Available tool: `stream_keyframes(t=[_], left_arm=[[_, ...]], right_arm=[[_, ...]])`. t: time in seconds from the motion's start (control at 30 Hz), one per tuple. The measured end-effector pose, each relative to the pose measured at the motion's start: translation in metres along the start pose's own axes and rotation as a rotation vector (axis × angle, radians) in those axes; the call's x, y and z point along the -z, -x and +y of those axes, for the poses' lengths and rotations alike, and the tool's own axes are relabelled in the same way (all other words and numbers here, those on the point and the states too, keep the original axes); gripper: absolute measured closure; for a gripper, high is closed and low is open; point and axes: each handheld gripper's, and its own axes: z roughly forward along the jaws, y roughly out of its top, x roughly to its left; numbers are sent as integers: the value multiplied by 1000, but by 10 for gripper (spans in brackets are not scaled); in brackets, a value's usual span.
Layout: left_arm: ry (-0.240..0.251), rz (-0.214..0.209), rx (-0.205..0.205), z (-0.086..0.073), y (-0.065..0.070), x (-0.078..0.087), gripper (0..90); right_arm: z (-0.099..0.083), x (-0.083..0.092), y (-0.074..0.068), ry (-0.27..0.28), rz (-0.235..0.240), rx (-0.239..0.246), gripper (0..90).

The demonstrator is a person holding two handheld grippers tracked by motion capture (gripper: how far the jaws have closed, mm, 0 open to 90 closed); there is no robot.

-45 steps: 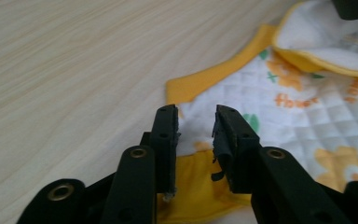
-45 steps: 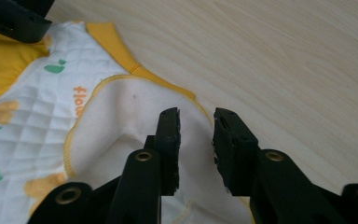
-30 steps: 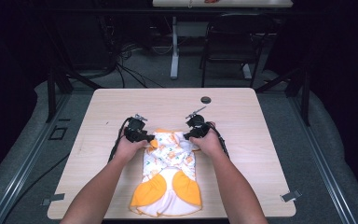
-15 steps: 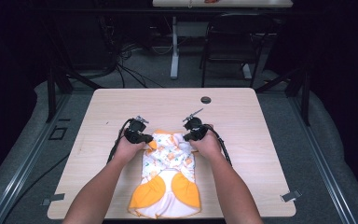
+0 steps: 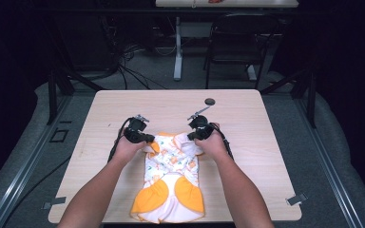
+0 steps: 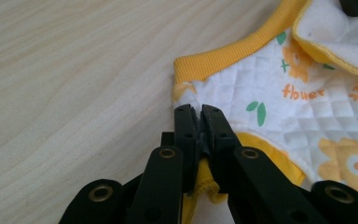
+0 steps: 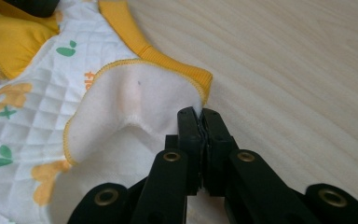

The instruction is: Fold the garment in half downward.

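Observation:
A small quilted white garment [image 5: 171,175] with orange flower print and yellow trim lies on the wooden table [image 5: 247,118], its yellow-patched end toward the person. My left gripper [image 5: 148,139] is shut on the garment's far left corner, pinching yellow-edged cloth [image 6: 186,91] between its jaws. On the far right corner my right gripper [image 5: 191,137] is shut too, and the white lining [image 7: 130,107] folds up there. In the left gripper view the left gripper [image 6: 199,112] grips beside the yellow ribbed band [image 6: 223,60]. The right gripper [image 7: 200,113] holds the corner edge.
A small dark round disc [image 5: 210,101] lies on the table beyond the right gripper. Cables trail from both grippers. A black chair [image 5: 237,42] and a white table leg [image 5: 177,47] stand on the floor behind the table.
Both grippers have drawn slightly toward the person and inward with the garment's far corners, and the garment has shifted a little nearer the front edge.

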Motion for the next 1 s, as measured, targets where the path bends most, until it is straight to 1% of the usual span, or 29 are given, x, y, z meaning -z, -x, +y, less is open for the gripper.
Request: stream_keyframes(t=[0.03,0.07,0.1,0.13,0.17,0.2,0.23,0.27,0.3,0.37,0.43,0.47,0.53,0.57,0.63,0.67,0.7,0.73,0.77,0.83,0.87,0.97,1.0], left_arm=[[5,0,-5,2,1,2,857],[10,-5,-16,4,2,6,857],[20,-3,-20,6,4,9,857],[22,-4,-28,8,4,12,857],[26,-2,-31,9,4,15,857],[32,4,-33,11,4,17,857],[46,6,-30,13,4,20,857],[45,6,-33,14,4,23,857],[51,7,-33,16,4,25,857],[77,7,-23,19,3,31,857],[86,15,-35,22,3,35,857],[91,14,-42,24,3,39,857],[106,26,-54,28,3,43,857],[120,31,-56,32,3,48,857],[144,40,-59,38,3,55,857],[158,50,-65,40,3,58,857],[161,47,-67,42,3,61,857],[171,55,-71,44,3,64,857],[176,56,-77,46,3,67,857],[182,66,-89,48,4,70,857],[183,67,-89,48,4,70,857],[179,73,-102,48,5,70,857],[186,78,-104,47,6,70,857]], right_arm=[[0,1,0,9,5,-3,878],[1,4,-1,2,4,10,878],[2,7,-1,12,0,14,878],[4,11,-1,11,-4,27,878],[4,11,-3,49,-13,6,877],[7,16,-2,34,-16,21,878],[8,18,-3,55,-20,20,878],[11,23,-2,47,-22,44,878],[12,26,-2,62,-19,46,878],[16,32,-3,64,-27,67,878],[21,38,-5,76,-36,85,878],[23,41,-6,83,-40,82,878],[28,46,-6,97,-50,104,878],[31,50,-7,94,-58,115,878],[37,59,-8,120,-73,128,878],[40,63,-8,141,-81,121,878],[42,67,-9,152,-86,125,878],[44,70,-9,175,-91,125,878],[46,73,-9,181,-92,124,878],[48,77,-10,183,-105,136,878],[48,78,-11,188,-101,139,878],[47,78,-12,187,-110,153,878],[47,78,-13,186,-117,160,878]])
